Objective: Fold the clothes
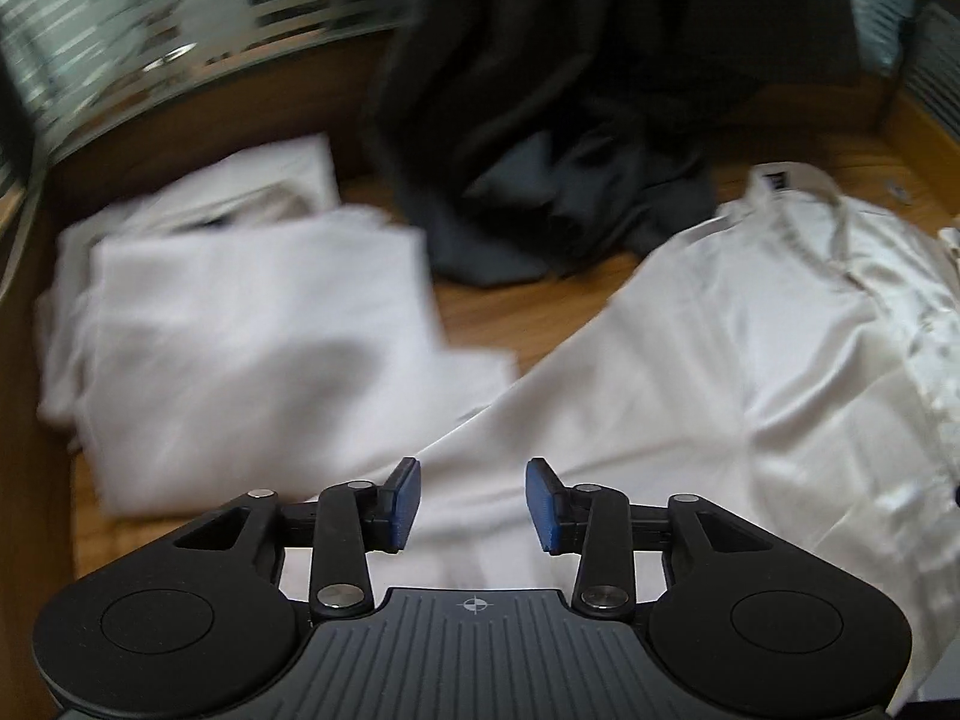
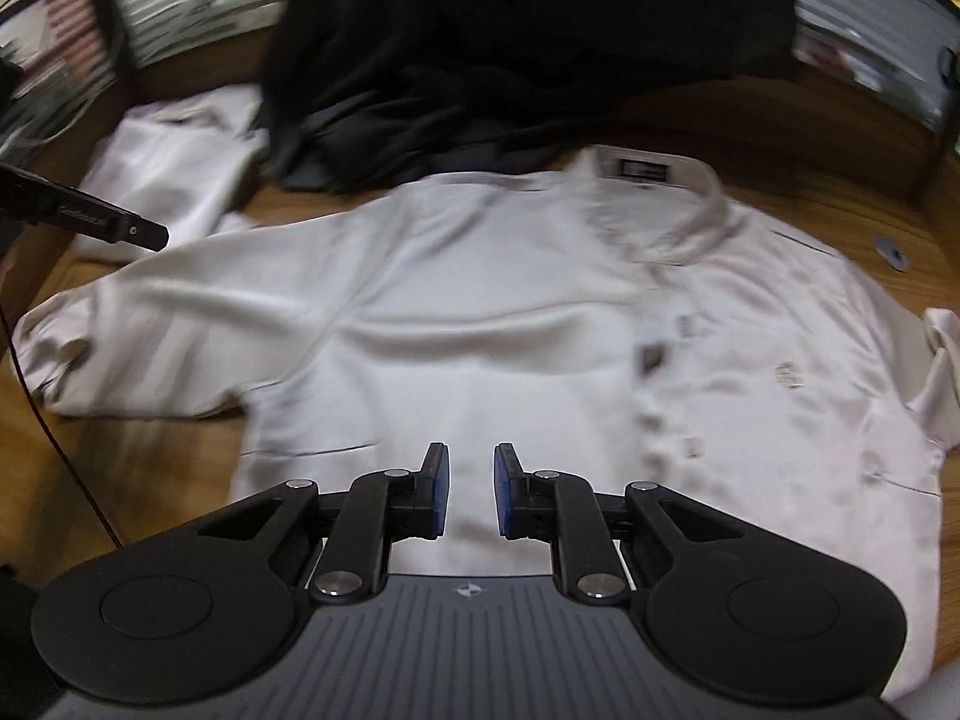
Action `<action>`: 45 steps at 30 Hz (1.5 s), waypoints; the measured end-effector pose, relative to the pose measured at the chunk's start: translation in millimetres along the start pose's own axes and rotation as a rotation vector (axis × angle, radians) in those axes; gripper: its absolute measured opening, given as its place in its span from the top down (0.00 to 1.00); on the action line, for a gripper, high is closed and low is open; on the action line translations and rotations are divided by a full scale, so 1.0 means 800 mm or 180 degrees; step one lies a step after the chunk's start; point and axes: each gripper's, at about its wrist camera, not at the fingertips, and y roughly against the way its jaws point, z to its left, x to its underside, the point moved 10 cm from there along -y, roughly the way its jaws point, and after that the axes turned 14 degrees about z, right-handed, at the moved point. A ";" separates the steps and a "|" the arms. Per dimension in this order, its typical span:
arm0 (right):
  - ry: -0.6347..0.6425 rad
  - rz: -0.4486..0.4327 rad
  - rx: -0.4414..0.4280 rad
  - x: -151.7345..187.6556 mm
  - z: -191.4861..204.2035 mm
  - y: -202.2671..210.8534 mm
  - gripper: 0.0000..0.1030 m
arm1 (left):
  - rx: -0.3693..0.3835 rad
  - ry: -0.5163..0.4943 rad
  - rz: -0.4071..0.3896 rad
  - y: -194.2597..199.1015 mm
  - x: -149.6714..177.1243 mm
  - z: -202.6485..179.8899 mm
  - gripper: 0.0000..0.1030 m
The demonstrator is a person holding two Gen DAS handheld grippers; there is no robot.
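On wood table (image 2: 780,138): flat cream shirt (image 2: 480,300).

Left gripper (image 1: 473,504) jaws apart, right gripper (image 2: 471,491) — seemingly narrower

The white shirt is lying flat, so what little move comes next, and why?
Probably the left gripper should drop and pinch the white shirt at its sleeve. The shirt is spread flat, collar away, nothing folded, and both grippers are open and empty.

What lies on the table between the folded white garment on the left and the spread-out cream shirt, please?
A strip of bare wooden table separates the folded white garment from the cream shirt; the left wrist view shows it best.
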 end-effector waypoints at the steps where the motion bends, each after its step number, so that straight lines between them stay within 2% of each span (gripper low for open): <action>1: -0.0047 -0.0014 0.0020 -0.001 -0.014 -0.002 0.83 | 0.0021 -0.0047 -0.0003 -0.001 -0.012 -0.016 0.58; 9: -0.0702 -0.0065 -0.0119 -0.025 -0.096 -0.037 0.83 | 0.0191 -0.0421 -0.0003 -0.032 -0.097 -0.132 0.50; 17: -0.1117 -0.0053 -0.0146 -0.053 -0.133 -0.077 0.83 | 0.0363 -0.0886 0.0017 -0.088 -0.169 -0.228 0.49; 21: -0.1145 0.0022 -0.0158 -0.062 -0.132 -0.097 0.83 | 0.0501 -0.1010 0.0073 -0.114 -0.192 -0.262 0.50; 29: -0.0884 0.0097 -0.0005 -0.073 -0.121 -0.114 0.83 | 0.0596 -0.1149 0.0160 -0.151 -0.210 -0.291 0.50; 34: -0.0683 0.0128 0.0115 -0.080 -0.114 -0.122 0.67 | 0.0595 -0.1077 0.0138 -0.159 -0.213 -0.279 0.50; 38: -0.0522 0.0152 0.0211 -0.086 -0.108 -0.129 0.67 | 0.0569 -0.1102 0.0098 -0.159 -0.215 -0.272 0.50; 39: -0.0489 0.0155 0.0225 -0.087 -0.107 -0.130 0.69 | 0.0549 -0.1109 0.0080 -0.159 -0.215 -0.272 0.50; 40: -0.0471 0.0152 0.0215 -0.087 -0.106 -0.130 0.79 | 0.0530 -0.1114 0.0064 -0.159 -0.215 -0.271 0.50; 42: -0.0435 0.0146 0.0197 -0.088 -0.105 -0.129 0.90 | 0.0495 -0.1120 0.0034 -0.159 -0.216 -0.271 0.50; 43: -0.0417 0.0142 0.0187 -0.089 -0.105 -0.129 0.99 | 0.0477 -0.1119 0.0023 -0.159 -0.216 -0.270 0.50; 45: -0.0490 0.0124 0.0202 -0.088 -0.113 -0.125 1.00 | 0.0441 -0.1118 0.0002 -0.159 -0.216 -0.270 0.51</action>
